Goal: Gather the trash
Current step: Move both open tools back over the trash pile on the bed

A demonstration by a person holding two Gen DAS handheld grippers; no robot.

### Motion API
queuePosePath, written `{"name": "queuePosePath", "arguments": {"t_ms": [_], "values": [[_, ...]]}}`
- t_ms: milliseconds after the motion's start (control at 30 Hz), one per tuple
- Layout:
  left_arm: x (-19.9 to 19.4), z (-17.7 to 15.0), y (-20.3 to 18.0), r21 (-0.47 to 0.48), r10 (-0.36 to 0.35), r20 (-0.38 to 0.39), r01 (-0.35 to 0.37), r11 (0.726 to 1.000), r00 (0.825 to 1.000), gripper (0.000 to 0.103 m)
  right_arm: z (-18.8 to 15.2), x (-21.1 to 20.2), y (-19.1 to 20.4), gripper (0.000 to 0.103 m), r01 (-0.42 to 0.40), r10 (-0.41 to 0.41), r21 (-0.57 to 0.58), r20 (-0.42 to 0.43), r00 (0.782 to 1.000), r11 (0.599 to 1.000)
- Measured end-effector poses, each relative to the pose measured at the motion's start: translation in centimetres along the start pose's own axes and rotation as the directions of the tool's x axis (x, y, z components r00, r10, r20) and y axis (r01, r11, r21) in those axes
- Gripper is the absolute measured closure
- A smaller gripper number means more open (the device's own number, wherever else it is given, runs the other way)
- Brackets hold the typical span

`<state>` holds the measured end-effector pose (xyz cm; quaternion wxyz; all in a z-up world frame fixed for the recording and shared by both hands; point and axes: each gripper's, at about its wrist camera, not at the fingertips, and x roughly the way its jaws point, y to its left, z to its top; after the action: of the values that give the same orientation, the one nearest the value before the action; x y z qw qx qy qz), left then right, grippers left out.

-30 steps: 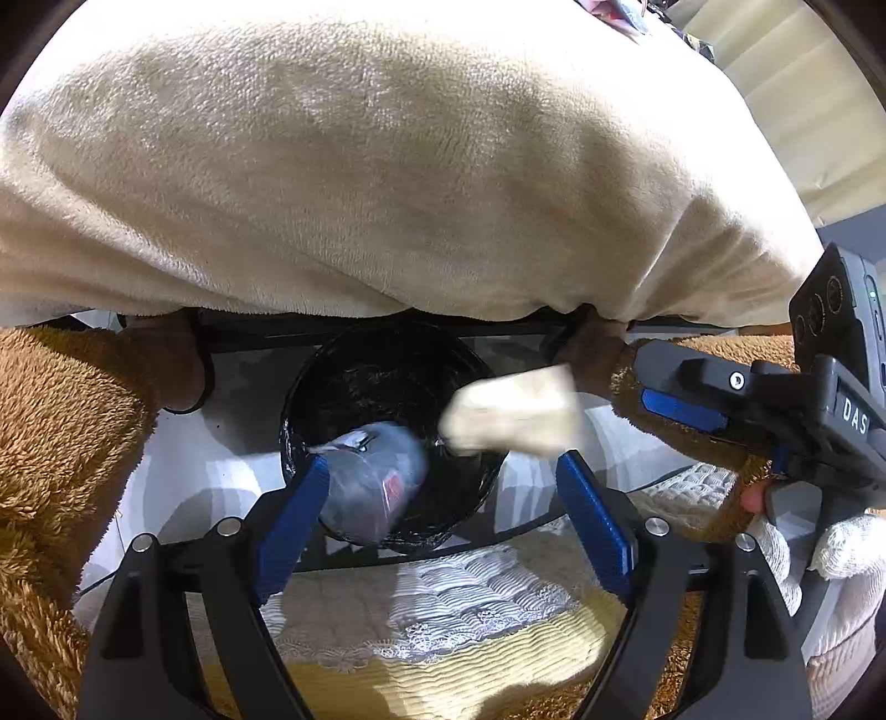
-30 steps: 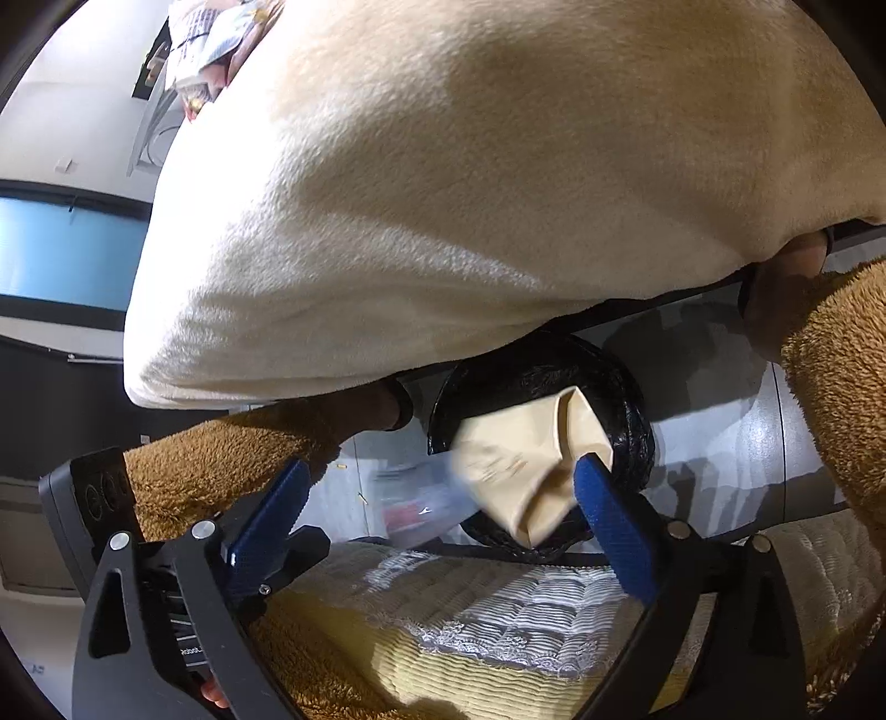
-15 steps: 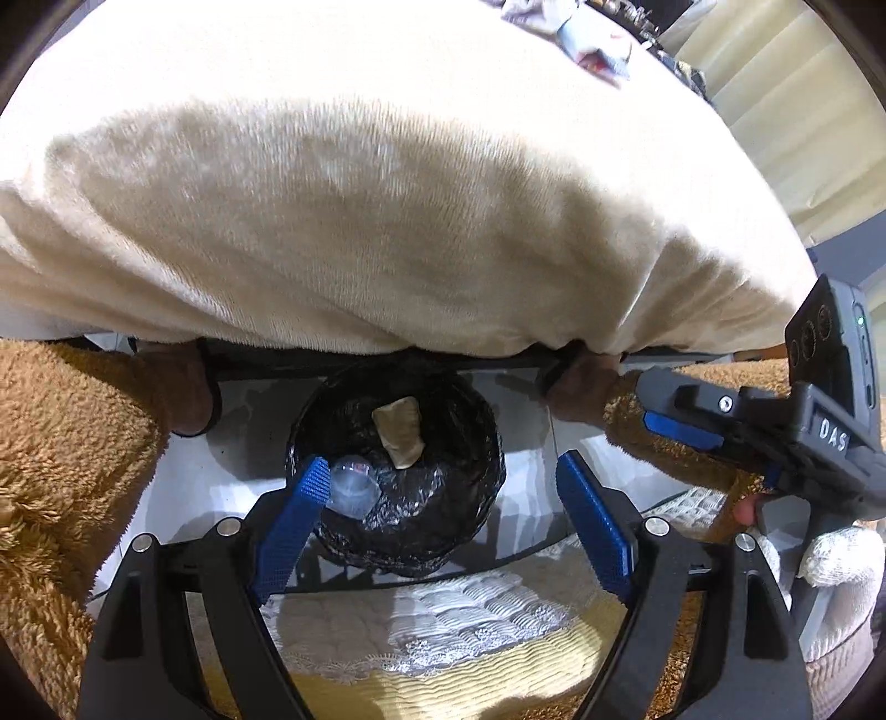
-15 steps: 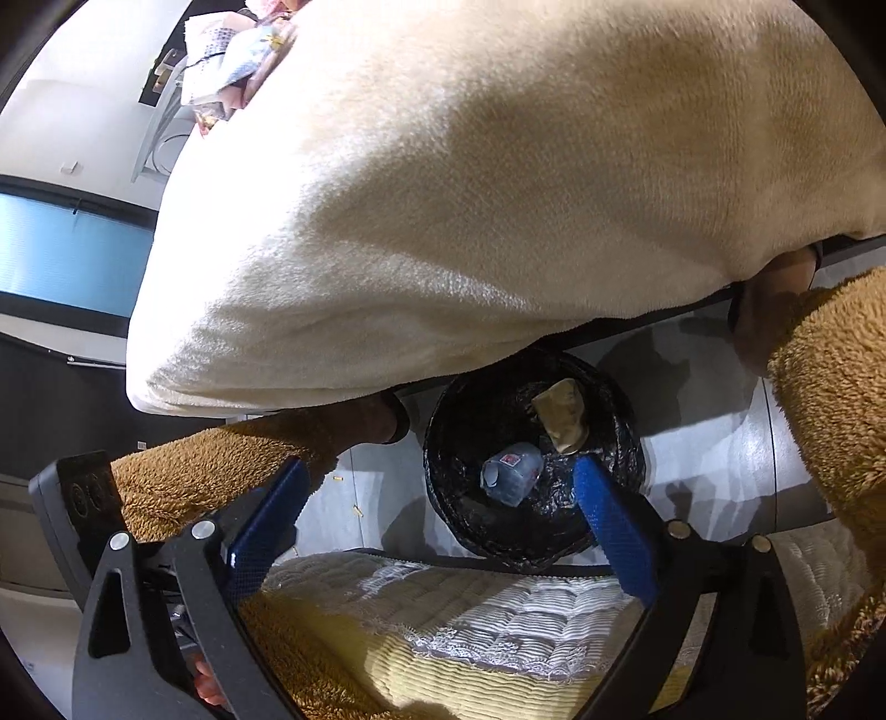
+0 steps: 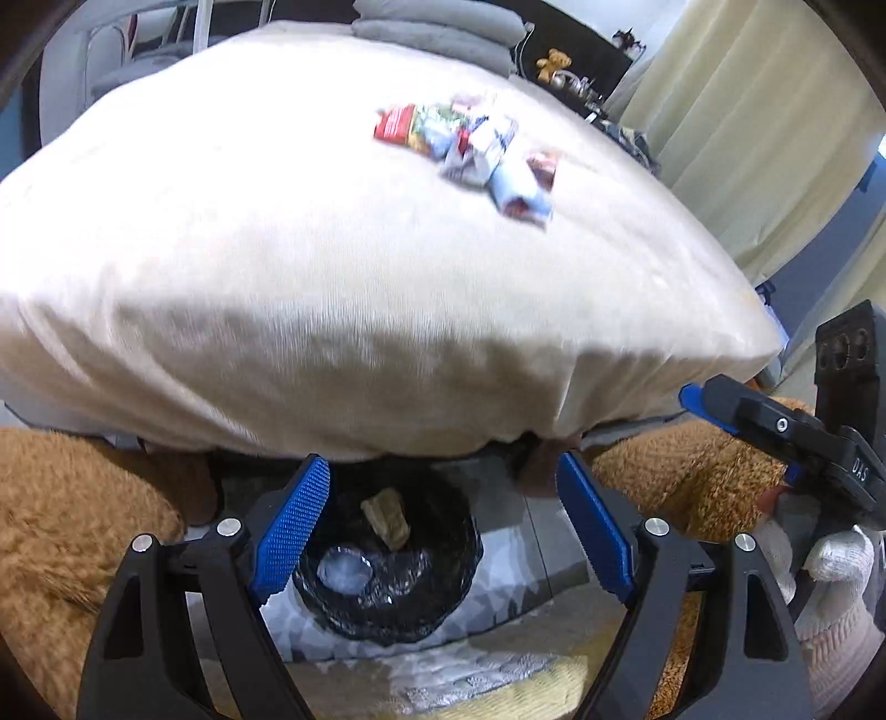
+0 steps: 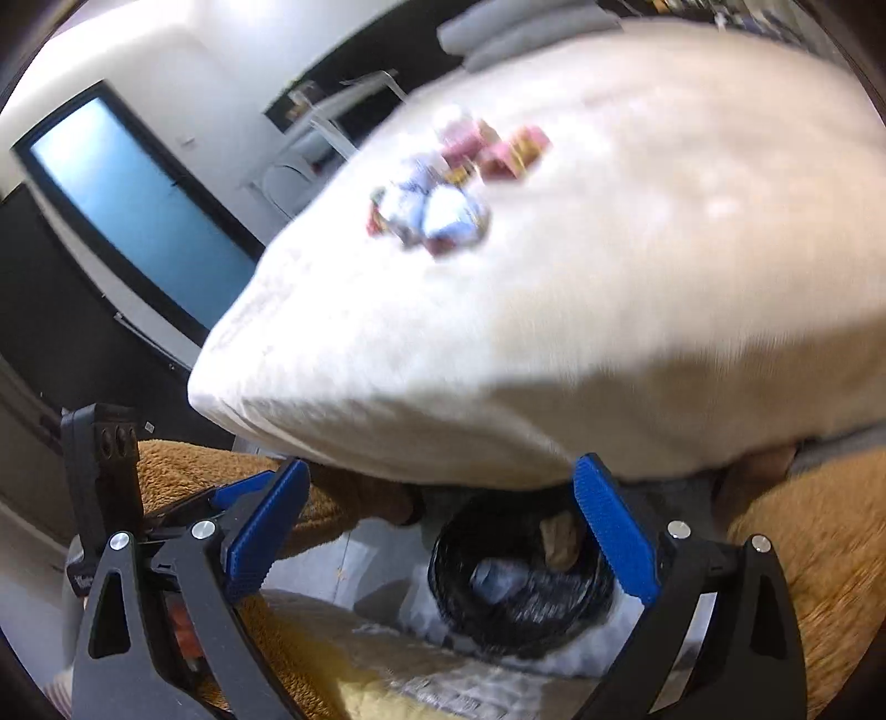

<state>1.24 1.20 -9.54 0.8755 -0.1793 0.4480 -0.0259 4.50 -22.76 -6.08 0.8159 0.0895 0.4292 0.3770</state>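
A black-lined bin point(image 5: 443, 609) point(image 6: 459, 598) stands on the floor below the bed's edge. Inside it lie a crushed clear plastic bottle point(image 5: 344, 567) point(image 6: 498, 579) and a tan crumpled wrapper point(image 5: 387, 518) point(image 6: 559, 540). My left gripper point(image 5: 443, 526) hangs above the bin, open, with nothing between its blue pads. My right gripper point(image 6: 440, 545) is open and empty too; the left wrist view catches it at the right edge point(image 5: 736, 410). A pile of several colourful wrappers and packets point(image 5: 476, 147) point(image 6: 443, 199) lies on the cream blanket point(image 5: 277, 249) point(image 6: 637, 277), far from both grippers.
Brown fluffy sleeves or legs of a person point(image 5: 72, 498) point(image 6: 803, 526) flank the bin. Grey pillows point(image 5: 443, 27) lie at the bed's head. A dark-framed window point(image 6: 138, 205) and curtains point(image 5: 747, 138) bound the room. A quilted yellow-and-white mat point(image 5: 470, 681) lies below.
The bottle and tan wrapper fell from the grippers into the bin. Both grippers rose and tilted up, so the bed top and the wrapper pile came into view.
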Motion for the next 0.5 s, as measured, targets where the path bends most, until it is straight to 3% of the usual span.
{"name": "queuePosePath", "arguments": {"t_ms": [200, 500], "values": [[-1.6, 3.8, 0.2, 0.055, 0.036, 0.079, -0.04, 0.998, 0.996, 0.02, 4.5, -0.9, -0.2, 0.008, 0.062, -0.052, -0.159, 0.066, 0.996, 0.985], [-0.5, 11.6, 2.1, 0.095, 0.092, 0.119, -0.104, 0.99, 0.989, 0.02, 11.8, 2.5, -3.9, 0.008, 0.109, -0.101, -0.199, 0.053, 0.994, 0.974]]}}
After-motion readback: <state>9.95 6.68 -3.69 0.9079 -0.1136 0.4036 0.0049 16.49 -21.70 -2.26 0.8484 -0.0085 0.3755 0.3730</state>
